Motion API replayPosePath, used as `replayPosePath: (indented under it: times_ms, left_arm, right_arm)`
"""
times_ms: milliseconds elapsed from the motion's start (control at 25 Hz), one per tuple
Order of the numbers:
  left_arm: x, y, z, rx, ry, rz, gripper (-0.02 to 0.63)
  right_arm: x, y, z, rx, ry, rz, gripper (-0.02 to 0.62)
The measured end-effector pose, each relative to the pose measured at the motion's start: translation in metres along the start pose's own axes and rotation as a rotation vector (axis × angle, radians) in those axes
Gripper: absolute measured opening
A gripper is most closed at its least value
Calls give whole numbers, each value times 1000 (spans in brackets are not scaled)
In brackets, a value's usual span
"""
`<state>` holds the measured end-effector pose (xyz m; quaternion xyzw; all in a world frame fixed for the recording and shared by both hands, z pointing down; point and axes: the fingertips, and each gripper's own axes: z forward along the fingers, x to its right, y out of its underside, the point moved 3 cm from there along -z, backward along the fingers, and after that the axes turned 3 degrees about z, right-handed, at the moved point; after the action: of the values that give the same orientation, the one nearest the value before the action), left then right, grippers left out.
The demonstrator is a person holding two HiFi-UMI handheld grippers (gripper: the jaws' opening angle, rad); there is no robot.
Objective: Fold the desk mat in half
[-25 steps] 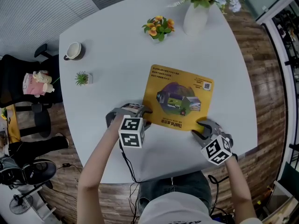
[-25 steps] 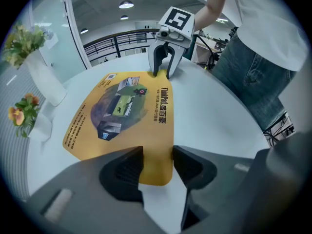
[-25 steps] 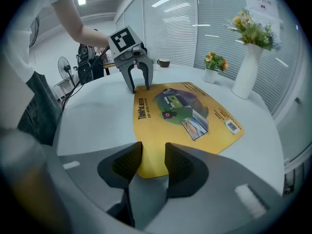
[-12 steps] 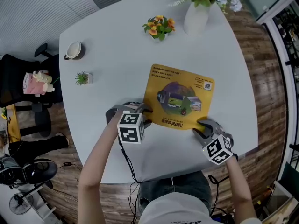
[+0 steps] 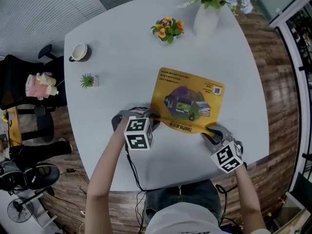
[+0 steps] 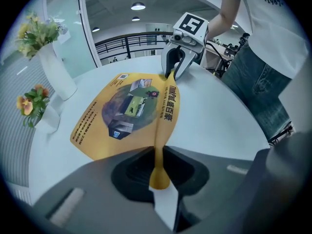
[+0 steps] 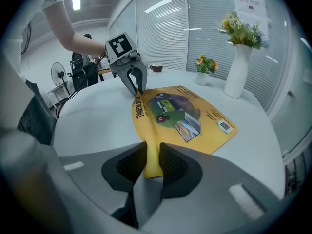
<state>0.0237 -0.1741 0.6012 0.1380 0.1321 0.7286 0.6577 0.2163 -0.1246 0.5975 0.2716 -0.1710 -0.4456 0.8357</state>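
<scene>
So the yellow desk mat [image 5: 187, 101] was lying on the grey table [image 5: 122, 48], with its near edge lifted a bit off the surface. The left gripper [image 5: 148, 117] had its jaws pinched tight on the near-left corner. The right gripper [image 5: 210, 132] had just been closing its jaws on the near-right corner, the mat's edge squeezed between them. A white vase [image 5: 204, 18] stood well beyond the mat.
</scene>
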Motion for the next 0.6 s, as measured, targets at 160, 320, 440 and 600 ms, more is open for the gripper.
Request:
replayPosePath:
  times_ms: [160, 320, 440, 600]
  left_arm:
    - [-6, -4, -8, 7, -34, -24, 51]
    - [-14, -9, -19, 30, -97, -40, 48]
    - [-25, -12, -26, 37, -151, -44, 48]
    - [-40, -16, -33, 51, -202, -56, 48]
  right_arm:
    - [7, -11, -8, 25, 20, -8, 87]
    - [19, -26, -18, 56, 63, -20, 77]
    - [30, -37, -24, 80, 94, -33, 75]
    - [48, -49, -25, 97, 126, -53, 74]
